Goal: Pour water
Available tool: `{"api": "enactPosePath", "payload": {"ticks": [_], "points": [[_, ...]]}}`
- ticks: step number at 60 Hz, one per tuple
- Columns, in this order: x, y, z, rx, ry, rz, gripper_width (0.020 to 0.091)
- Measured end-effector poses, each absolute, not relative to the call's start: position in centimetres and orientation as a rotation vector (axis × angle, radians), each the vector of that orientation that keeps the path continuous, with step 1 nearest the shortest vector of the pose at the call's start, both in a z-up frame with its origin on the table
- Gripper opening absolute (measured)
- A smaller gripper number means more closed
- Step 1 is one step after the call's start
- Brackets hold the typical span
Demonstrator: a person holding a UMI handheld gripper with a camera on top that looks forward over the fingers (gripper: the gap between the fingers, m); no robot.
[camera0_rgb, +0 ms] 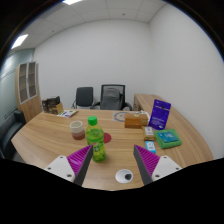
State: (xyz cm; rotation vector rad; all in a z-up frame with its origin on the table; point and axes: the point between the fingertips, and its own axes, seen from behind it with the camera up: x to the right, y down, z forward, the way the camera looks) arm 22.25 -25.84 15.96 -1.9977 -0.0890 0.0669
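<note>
A green bottle (95,141) with a yellow-green label stands upright on the wooden table (45,133), just ahead of my left finger. Behind it sits a clear cup (77,129) with a dark lid. My gripper (113,163) is open, its purple pads (81,158) spread wide apart, and nothing is held between them. The bottle stands near the left pad and does not touch it. A small white ring with a dark centre (124,176) lies on the table between the fingers.
A round red coaster (98,133) lies beyond the bottle. To the right stand a purple box (160,113), a teal book (167,140) and small packets (150,131). A tan box (134,120) sits farther back. Office chairs (111,96) line the far edge.
</note>
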Motion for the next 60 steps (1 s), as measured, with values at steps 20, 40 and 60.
{"api": "enactPosePath", "payload": {"ticks": [20,40,60], "points": [[15.4,-17.5,9.8,-1.893,-0.094,0.136,0.0851],[14.5,-11.9,7.7,-1.802,-0.077,0.085,0.0518],[14.5,-11.3,7.9,-1.776,-0.071,-0.003,0.0353]]}}
